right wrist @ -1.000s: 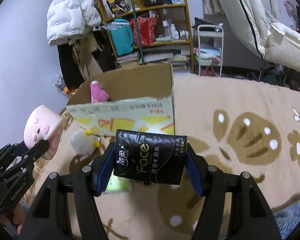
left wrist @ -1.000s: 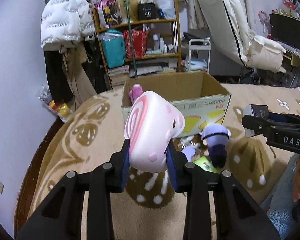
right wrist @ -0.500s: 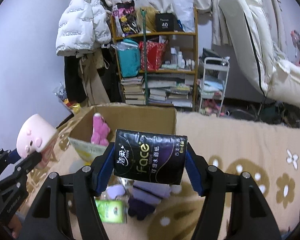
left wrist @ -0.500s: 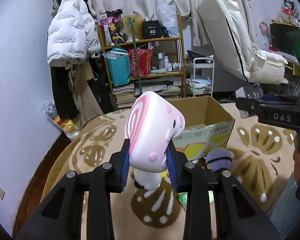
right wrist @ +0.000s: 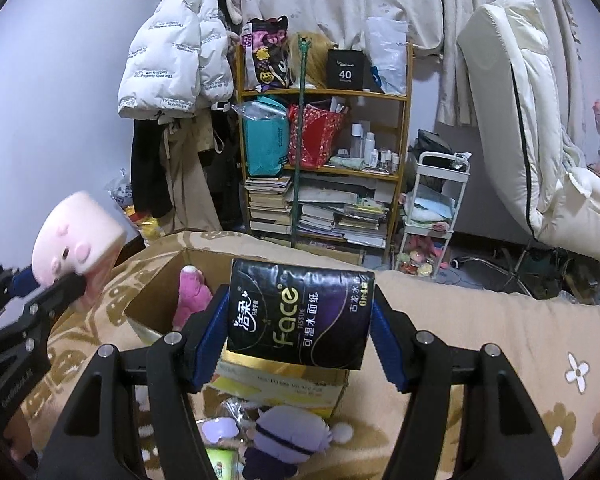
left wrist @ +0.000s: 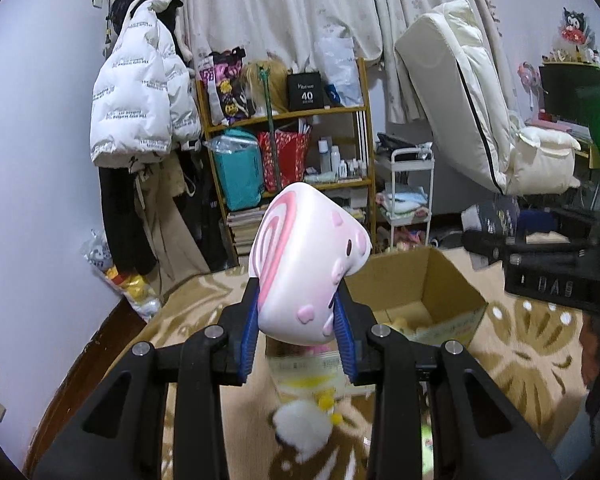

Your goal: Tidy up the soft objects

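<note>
Left wrist view: the left gripper (left wrist: 297, 330) has its blue pads clamped on a pink pig toy (left wrist: 306, 264), held up in the air above the near side of an open cardboard box (left wrist: 432, 304). The box sits on a tan patterned blanket (left wrist: 520, 356). A white plush (left wrist: 300, 426) with yellow bits lies on the blanket just in front of the box. The right gripper (left wrist: 540, 252) shows at the right edge, blurred, beside the box.

Right wrist view: the right gripper (right wrist: 294, 342) has its jaws closed on a black tissue pack (right wrist: 298, 314), held above the box's (right wrist: 156, 300) near wall. A pink plush (right wrist: 190, 294) stands inside the box at its left. A purple plush (right wrist: 288, 438) lies on the blanket (right wrist: 500, 332) in front of the box. At left, the left gripper (right wrist: 60, 280) carries the pig toy (right wrist: 76, 240) beside the box.
</note>
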